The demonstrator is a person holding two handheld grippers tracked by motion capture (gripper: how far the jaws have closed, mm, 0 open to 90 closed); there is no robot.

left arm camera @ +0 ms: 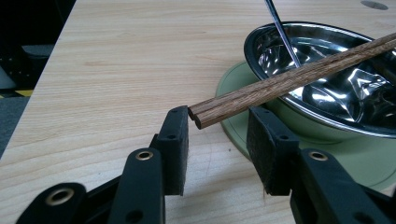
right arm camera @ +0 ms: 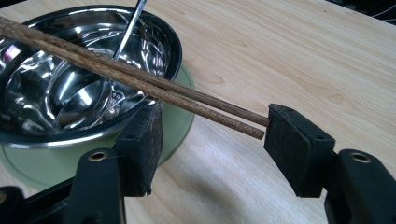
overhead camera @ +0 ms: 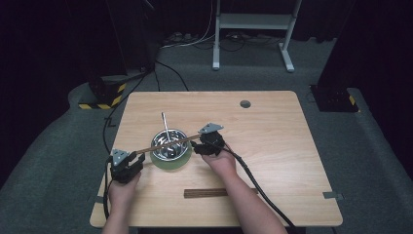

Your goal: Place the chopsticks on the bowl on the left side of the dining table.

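Observation:
A pair of brown wooden chopsticks [overhead camera: 168, 144] lies across the rim of a shiny steel bowl [overhead camera: 169, 144], which stands on a green plate [overhead camera: 168, 163]. A metal utensil [overhead camera: 165, 124] leans in the bowl with its handle pointing up and away. My left gripper [overhead camera: 138, 159] is at the chopsticks' thick ends [left arm camera: 205, 114], which lie between its parted jaws beside one pad. My right gripper [overhead camera: 196, 145] is at the thin tips [right arm camera: 254, 126], which reach one pad [right arm camera: 289, 140] while the other stands well clear. In the gripper views, the left gripper [left arm camera: 219, 126] and right gripper [right arm camera: 215, 122] are both open.
A dark wooden strip [overhead camera: 205, 193] lies near the table's front edge, just right of my right forearm. A round grommet hole [overhead camera: 245, 104] sits at the back of the wooden table [overhead camera: 272, 146]. Cables trail from both grippers off the front.

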